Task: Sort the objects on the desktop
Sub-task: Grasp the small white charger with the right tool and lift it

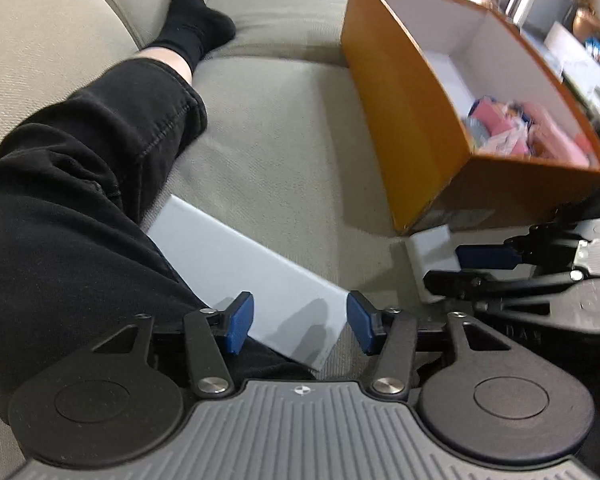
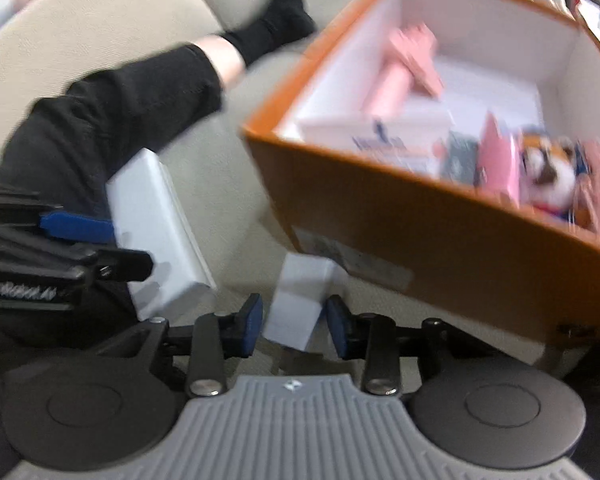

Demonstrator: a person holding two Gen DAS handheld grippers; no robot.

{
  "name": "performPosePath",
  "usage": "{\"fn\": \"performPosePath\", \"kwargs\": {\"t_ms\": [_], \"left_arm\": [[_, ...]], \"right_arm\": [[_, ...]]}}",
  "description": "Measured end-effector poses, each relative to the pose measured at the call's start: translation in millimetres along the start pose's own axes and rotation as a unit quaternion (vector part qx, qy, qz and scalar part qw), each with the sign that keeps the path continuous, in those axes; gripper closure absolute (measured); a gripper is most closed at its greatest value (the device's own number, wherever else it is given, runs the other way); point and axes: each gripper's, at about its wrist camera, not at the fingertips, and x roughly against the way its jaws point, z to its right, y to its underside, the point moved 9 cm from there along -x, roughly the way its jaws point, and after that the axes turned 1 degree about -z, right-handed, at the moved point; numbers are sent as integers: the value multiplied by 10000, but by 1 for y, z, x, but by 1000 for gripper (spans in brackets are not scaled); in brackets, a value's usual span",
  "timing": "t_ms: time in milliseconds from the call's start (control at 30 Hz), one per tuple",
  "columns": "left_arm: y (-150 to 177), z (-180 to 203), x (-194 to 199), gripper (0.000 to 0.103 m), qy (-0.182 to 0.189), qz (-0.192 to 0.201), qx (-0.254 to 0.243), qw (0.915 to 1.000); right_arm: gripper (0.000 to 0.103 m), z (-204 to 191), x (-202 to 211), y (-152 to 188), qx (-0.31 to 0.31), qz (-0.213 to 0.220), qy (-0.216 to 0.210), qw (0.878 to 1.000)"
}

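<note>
Main risk is sitting with the right gripper (image 2: 294, 326): it is straddling the small white box (image 2: 296, 304) just in front of the orange box (image 2: 380, 224), but the frame is smeared and I cannot tell whether the pads are actually pressing. The left pad (image 2: 252, 322) is looking slightly off the box face, the right pad (image 2: 338, 328) is sitting at its edge. If the bite is only catching a corner, the small box is likely twisting out on the lift and dropping onto the sofa cushion (image 1: 284, 152), or knocking the orange box's near wall on the way over. That wall is also standing high, so a low carry is risking a snag. The right jaws are standing about half apart with the small box between them. The left gripper (image 1: 300, 322) is hovering well left of the orange box with jaws wide apart over the end of the long white box (image 1: 236, 268), not touching it. That long box is lying against the person's leg (image 1: 80, 184), so a push there could be sliding it underneath. The orange box is already holding pink and mixed items.
</note>
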Motion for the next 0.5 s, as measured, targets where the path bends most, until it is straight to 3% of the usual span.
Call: {"fn": "performPosePath", "kwargs": {"t_ms": [33,100,233,367,500], "left_arm": [[-1,-2,4,45,42,70,69,9999],[-5,-9,12,45,64,172,199,9996],[-11,-23,22,45,-65,327,332,9989],[-10,-33,28,45,-50,420,512,9978],[-10,-37,26,45,89,443,645,9969]], "right_arm": [[56,-6,5,-3,156,121,-74,9998],[55,-24,10,-7,644,271,-321,9970],[54,-64,-5,2,1641,-71,-1174,9794],[35,-73,-23,1,2058,-289,-1247,9702],[32,-75,-41,5,2257,-632,-1243,9642]]}}
